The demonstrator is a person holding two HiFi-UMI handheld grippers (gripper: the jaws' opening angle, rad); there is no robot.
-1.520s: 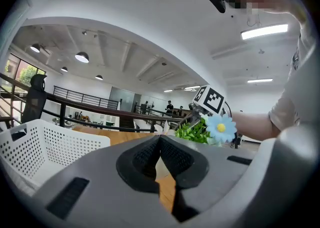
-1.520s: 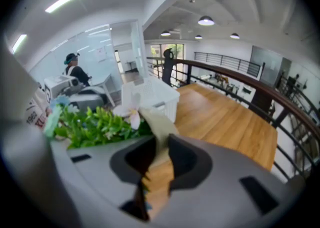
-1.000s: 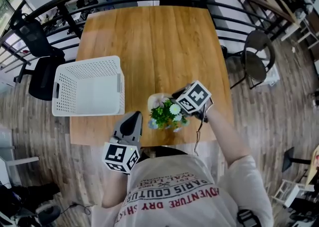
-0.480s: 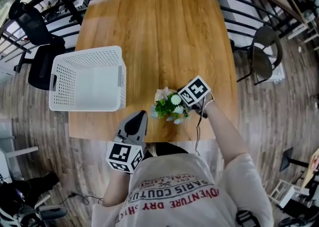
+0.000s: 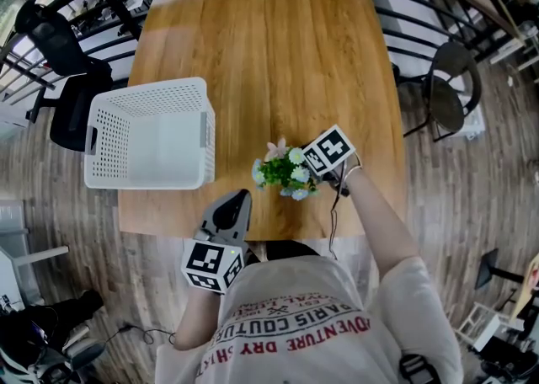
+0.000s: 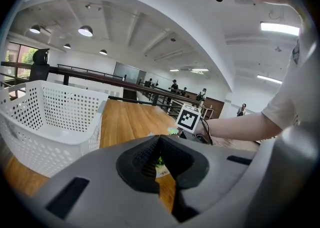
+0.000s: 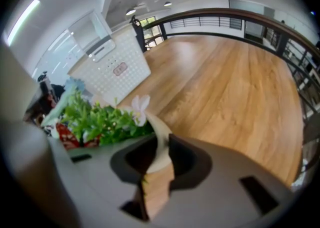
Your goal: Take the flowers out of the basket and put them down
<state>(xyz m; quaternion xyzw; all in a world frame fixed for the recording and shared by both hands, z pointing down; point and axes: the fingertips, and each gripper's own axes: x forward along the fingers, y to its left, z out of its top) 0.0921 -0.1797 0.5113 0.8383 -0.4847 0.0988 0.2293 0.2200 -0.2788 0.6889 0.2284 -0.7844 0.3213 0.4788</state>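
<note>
Right gripper (image 7: 161,144) has just been closing, pads on the rim of the pot (image 7: 159,131). The flowers (image 5: 285,172) stand in it, seemingly set on the table (image 5: 269,62) beside the empty basket (image 5: 143,176). Left gripper (image 6: 160,139) closed, holding nothing.

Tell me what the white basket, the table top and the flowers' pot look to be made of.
Basket: white plastic by its look, matte, with moulded rows of holes.
Table top: wood or wood veneer, with visible grain and a slight sheen.
Pot: cream, with a smooth thin rim; ceramic or plastic, I cannot tell which.
</note>
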